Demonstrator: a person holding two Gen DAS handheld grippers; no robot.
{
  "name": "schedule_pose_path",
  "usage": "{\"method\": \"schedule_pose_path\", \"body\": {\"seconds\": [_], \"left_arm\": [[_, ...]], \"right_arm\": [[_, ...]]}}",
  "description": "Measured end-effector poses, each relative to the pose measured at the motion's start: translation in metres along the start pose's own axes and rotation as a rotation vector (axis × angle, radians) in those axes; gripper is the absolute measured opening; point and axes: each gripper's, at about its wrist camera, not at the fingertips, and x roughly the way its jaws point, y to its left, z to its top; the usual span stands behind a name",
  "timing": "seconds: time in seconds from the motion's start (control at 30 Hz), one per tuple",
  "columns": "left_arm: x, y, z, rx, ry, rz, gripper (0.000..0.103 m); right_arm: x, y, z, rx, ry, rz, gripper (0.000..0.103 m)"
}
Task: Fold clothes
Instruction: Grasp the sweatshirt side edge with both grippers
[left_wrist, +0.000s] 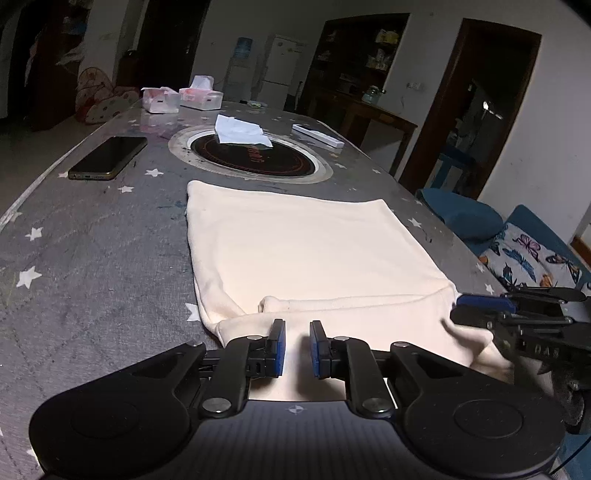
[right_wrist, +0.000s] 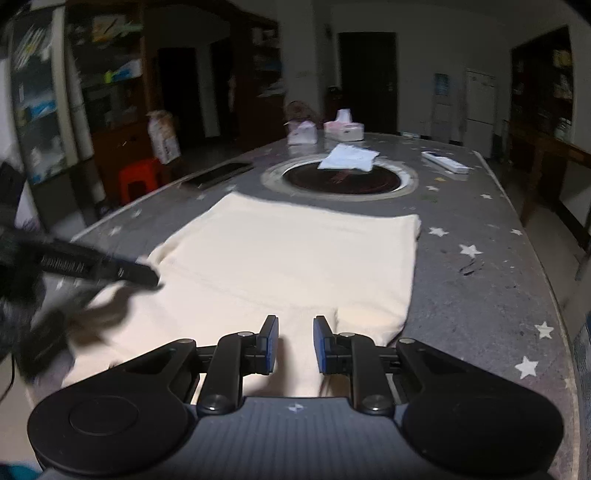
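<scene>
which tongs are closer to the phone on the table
Left. The left tongs sit over the cloth's phone-side edge; the right tongs are farther across.

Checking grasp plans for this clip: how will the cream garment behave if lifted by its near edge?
The garment is probably floppy: its near hem is rumpled and folded over. It likely drapes and drags rather than lifting flat. It seems light, thin fabric lying flat on the table.

Room dim, corners vignetted black by the fisheye, door frames bowed at the edges. The cream cloth (left_wrist: 306, 247) is the brightest area, near blown out; the table (left_wrist: 92, 266) is evenly lit with soft shadows. Right wrist view softer overall, left gripper (right_wrist: 147, 275) smeared by motion blur; left view sharp.
</scene>
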Motion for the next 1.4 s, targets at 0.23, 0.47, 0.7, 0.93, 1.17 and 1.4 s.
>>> {"method": "schedule_pose_path", "body": {"seconds": [0.23, 0.47, 0.7, 0.93, 1.17, 1.4], "left_arm": [[-0.025, -0.012, -0.011, 0.113, -0.002, 0.017, 0.037], [-0.063, -0.034, -0.037, 0.332, 0.016, 0.021, 0.049], [-0.075, -0.067, -0.075, 0.647, -0.007, 0.013, 0.049], [-0.056, -0.082, -0.091, 0.786, -0.039, 0.022, 0.046], [-0.05, -0.073, -0.075, 0.664, -0.045, -0.025, 0.012], [-0.048, -0.059, -0.039, 0.497, -0.066, -0.055, 0.01]], "right_arm": [[-0.014, 0.006, -0.008, -0.061, 0.012, 0.006, 0.019], [-0.042, 0.015, -0.014, -0.159, 0.033, 0.012, 0.025], [-0.063, 0.026, -0.024, -0.273, 0.056, 0.015, 0.04], [-0.073, 0.038, -0.039, -0.36, 0.078, 0.014, 0.054], [-0.071, 0.051, -0.05, -0.472, 0.073, 0.029, 0.061], [-0.055, 0.058, -0.049, -0.537, 0.026, 0.05, 0.064]]}}
